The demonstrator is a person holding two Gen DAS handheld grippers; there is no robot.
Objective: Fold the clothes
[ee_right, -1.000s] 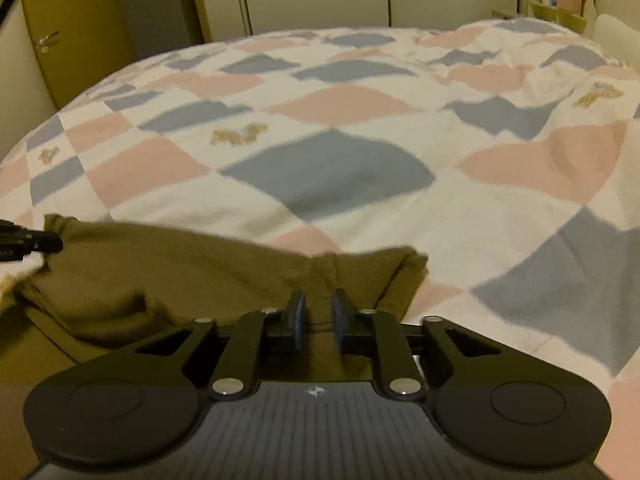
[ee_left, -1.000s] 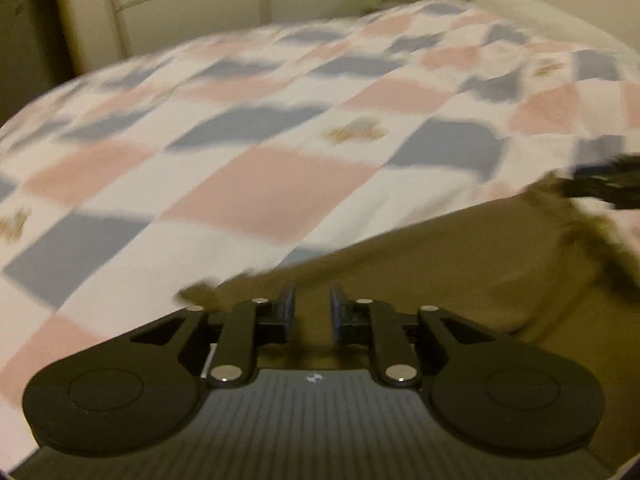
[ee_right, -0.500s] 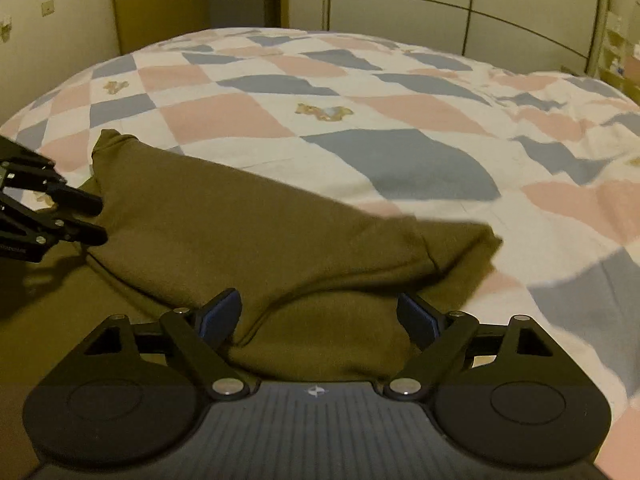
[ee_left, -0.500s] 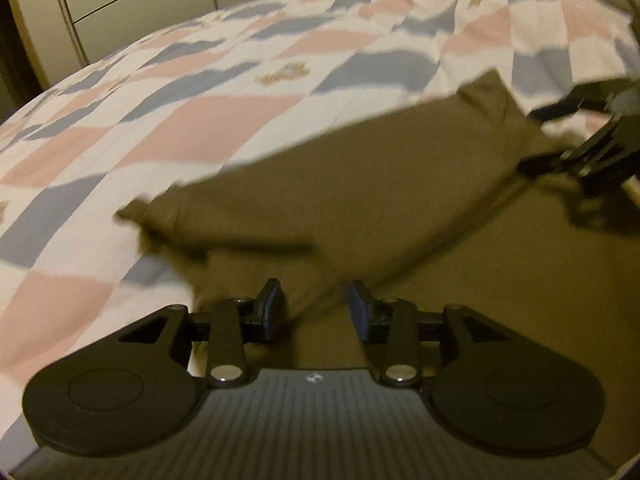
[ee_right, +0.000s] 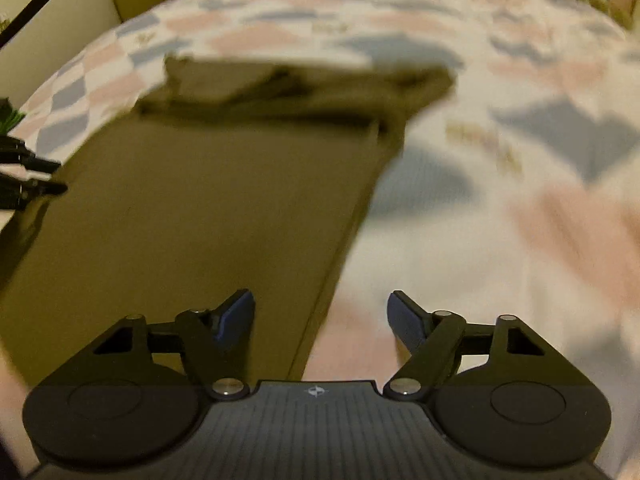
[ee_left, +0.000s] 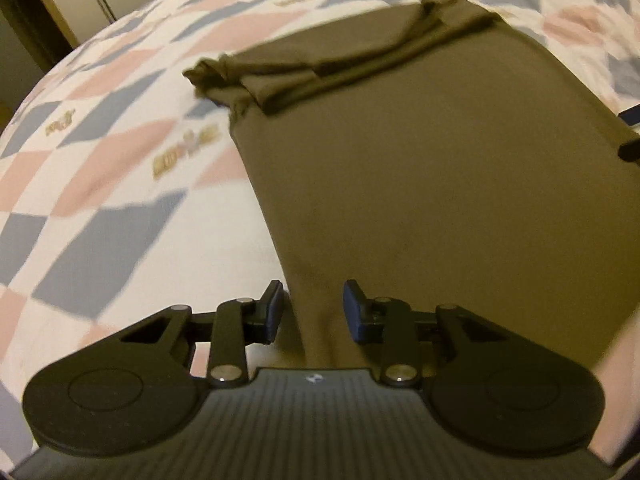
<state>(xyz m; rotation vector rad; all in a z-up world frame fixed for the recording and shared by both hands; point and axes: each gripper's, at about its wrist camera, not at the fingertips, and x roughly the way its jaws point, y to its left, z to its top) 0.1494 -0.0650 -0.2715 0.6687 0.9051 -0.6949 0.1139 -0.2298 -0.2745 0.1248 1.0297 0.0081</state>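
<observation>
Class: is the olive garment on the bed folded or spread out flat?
Folded. The olive garment lies as a long panel on the quilt, with a doubled band of cloth laid across its far end.

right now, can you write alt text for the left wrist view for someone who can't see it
An olive-green cloth garment lies flat on a pink, blue and white checked bedspread, a fold bunched along its far edge. The black left gripper is open in the foreground, the garment's near left edge between its blue-padded fingers. A dark tip of the right gripper shows at the frame's right edge.
</observation>
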